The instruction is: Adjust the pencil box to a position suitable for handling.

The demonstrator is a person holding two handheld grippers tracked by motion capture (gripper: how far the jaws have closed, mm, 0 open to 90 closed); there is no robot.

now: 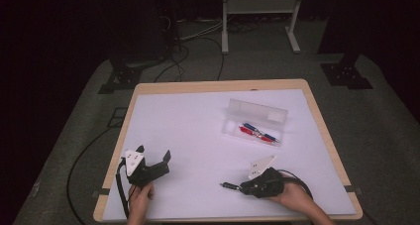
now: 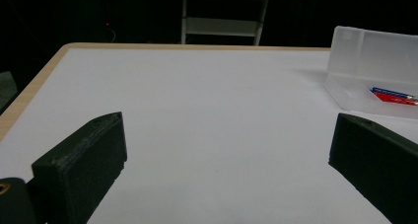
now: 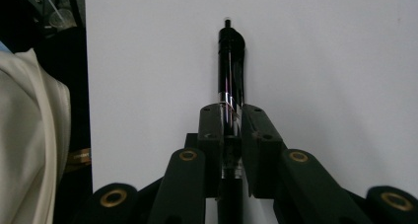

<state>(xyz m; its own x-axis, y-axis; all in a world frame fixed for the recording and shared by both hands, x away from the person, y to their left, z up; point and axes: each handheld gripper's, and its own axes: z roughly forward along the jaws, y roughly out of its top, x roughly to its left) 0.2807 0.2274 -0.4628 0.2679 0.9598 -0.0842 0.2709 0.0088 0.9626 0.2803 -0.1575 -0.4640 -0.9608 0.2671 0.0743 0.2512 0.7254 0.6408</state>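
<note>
A black pen point(image 3: 230, 61) lies lengthwise between the jaws of my right gripper point(image 3: 230, 110), which is shut on it, its tip pointing away over the white mat. In the high view this right gripper point(image 1: 241, 187) sits near the table's front right, with the black pen point(image 1: 229, 186) sticking out to the left. My left gripper point(image 1: 154, 154) rests at the front left, jaws wide open with nothing between them. A clear plastic case point(image 1: 255, 121) lies open at the back right, with red and blue pens point(image 1: 257, 133) inside. The case point(image 2: 369, 71) also appears at the right of the left gripper view.
A white mat point(image 1: 198, 136) covers the wooden table point(image 1: 218, 85). Cables trail across the grey floor at the left, and a metal stand point(image 1: 260, 17) is behind the table. A pale sleeve point(image 3: 29, 135) fills the left edge of the right gripper view.
</note>
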